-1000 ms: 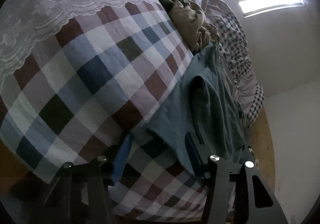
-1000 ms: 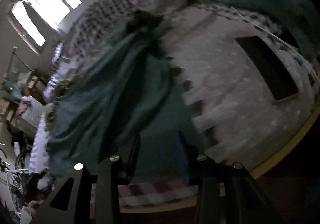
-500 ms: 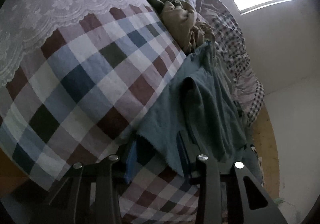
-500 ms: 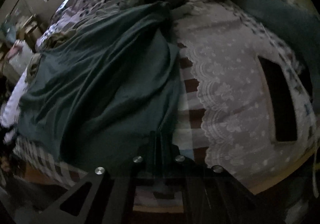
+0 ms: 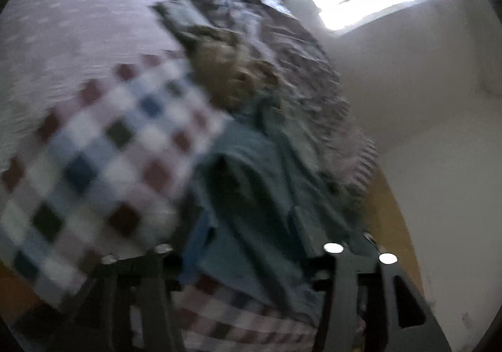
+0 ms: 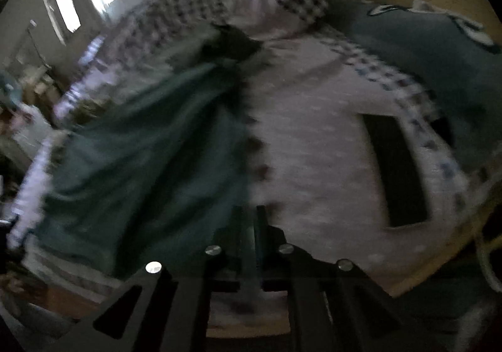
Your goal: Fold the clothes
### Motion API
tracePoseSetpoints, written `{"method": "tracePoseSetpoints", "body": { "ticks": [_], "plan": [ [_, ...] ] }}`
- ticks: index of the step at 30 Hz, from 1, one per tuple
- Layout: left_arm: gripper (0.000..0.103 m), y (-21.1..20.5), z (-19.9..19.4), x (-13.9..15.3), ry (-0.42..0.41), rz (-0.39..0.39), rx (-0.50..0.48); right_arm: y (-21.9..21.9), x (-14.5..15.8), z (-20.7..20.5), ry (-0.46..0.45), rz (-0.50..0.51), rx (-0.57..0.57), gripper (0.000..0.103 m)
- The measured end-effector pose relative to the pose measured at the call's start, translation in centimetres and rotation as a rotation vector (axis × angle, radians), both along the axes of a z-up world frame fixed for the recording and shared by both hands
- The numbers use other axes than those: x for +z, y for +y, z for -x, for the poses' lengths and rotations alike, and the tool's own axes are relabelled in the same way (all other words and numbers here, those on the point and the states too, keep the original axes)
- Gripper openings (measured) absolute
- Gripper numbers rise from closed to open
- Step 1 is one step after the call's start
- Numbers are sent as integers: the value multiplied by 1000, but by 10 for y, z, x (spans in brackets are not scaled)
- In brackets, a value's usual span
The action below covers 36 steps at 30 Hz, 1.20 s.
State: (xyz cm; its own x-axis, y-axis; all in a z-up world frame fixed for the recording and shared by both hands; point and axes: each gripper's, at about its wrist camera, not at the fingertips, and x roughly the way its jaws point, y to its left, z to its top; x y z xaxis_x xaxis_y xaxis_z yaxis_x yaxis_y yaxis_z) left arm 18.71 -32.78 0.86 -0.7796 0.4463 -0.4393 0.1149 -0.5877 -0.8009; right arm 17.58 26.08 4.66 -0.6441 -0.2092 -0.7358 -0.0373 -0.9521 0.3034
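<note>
The green garment (image 6: 150, 157) is newly pinched by the closed right gripper (image 6: 251, 226), while the left gripper (image 5: 248, 226) stays wide open around its edge, so lifting can begin.

teal garment (image 6: 150, 157) | rumpled, spread out | lying on checked bedspread (image 5: 103, 144)

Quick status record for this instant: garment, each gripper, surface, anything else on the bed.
garment: teal cloth spread on the bed, creased
right gripper: fingers together at the cloth's edge; grip unclear through blur
left gripper: fingers apart, the cloth's edge between them
surface: checked bedspread with white lace cover
other: tan crumpled garment; dark flat rectangle
</note>
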Motion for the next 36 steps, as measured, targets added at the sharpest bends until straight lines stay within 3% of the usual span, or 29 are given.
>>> {"method": "tracePoseSetpoints", "body": {
  "ticks": [1, 4, 6, 9, 12, 15, 19, 23, 29, 32, 34, 36],
  "plan": [
    [65, 7, 6, 2, -6, 14, -33, -3, -3, 6, 5, 48, 6, 24],
    [65, 18, 19, 6, -25, 63, -66, -4, -13, 23, 6, 163, -5, 38],
    [65, 16, 17, 13, -15, 92, -26, 3, -19, 31, -1, 199, -52, 39],
    [65, -15, -10, 26, 36, 100, 150, 15, -29, 38, -10, 264, -99, 43],
    [65, -46, -34, 23, 4, 90, 306, 25, -42, 49, -29, 332, -124, 43],
    [65, -59, -40, 12, -50, 51, 349, 25, -49, 61, -46, 368, -123, 43],
    [65, -49, -33, 15, -60, 97, 315, 21, -49, 67, -68, 311, -127, 43],
    [65, -38, -30, 23, -34, 163, 292, 23, -45, 57, -127, 129, -110, 43],
    [65, -41, -25, 15, -59, 102, 288, 16, -55, 39, -225, 43, 50, 40],
    [65, -40, -22, 13, -57, 83, 284, -1, -55, 35, -231, -33, 108, 25],
    [65, -38, -21, 13, -57, 77, 280, -9, -53, 31, -221, -107, 120, 0],
    [65, -38, -20, 12, -59, 68, 278, -9, -46, 25, -200, -151, 105, 0]
  ]
}}
